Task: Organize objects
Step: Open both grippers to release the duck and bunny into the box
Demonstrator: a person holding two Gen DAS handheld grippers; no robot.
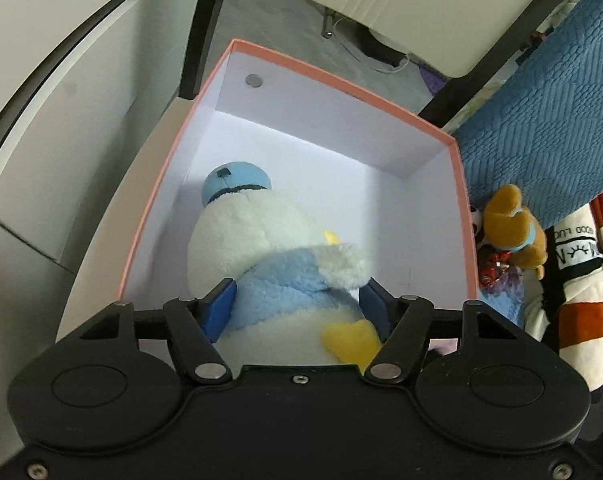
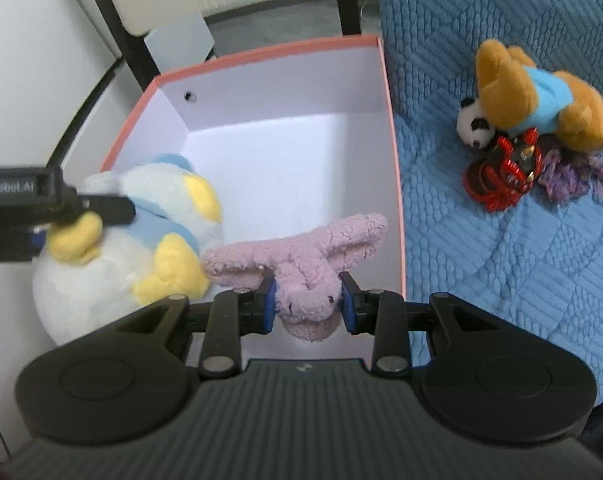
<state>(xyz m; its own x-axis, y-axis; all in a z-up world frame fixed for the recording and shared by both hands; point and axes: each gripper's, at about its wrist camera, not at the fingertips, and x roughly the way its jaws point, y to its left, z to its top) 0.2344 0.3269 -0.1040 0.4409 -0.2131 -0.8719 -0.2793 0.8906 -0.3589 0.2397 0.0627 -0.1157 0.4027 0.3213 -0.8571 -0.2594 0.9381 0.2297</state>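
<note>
Left tool (image 1: 297, 300) clamped on duck plush (image 1: 277, 264), blue pads pressed into both flanks; plush held over near-left part of pink box (image 1: 463, 208), head toward far wall. Seen from right wrist view as left tool (image 2: 41, 220) at left edge, gripping same duck plush (image 2: 141, 248). Right tool (image 2: 308, 300) clamped on pink plush (image 2: 305, 272), limbs spread above near wall of pink box (image 2: 395, 184).

Box interior white, with small round fitting (image 1: 254, 80) on far wall. Box set just beside blue quilted bed cover (image 2: 501, 260). On cover, well apart from box: brown dog plush (image 2: 541, 100) in light blue shirt, lying over small panda plush (image 2: 475, 126); red ornament (image 2: 509, 176) and purple knit item (image 2: 569, 178) touching below. White panels (image 1: 61, 120) and black frame legs (image 1: 205, 28) beyond box; grey floor (image 1: 285, 20) behind.

Striped garment (image 1: 573, 300) cut off at right edge of left wrist view; printed lettering only partly legible. Lower body of duck plush hidden by tool housing. Support under box not discernible.
</note>
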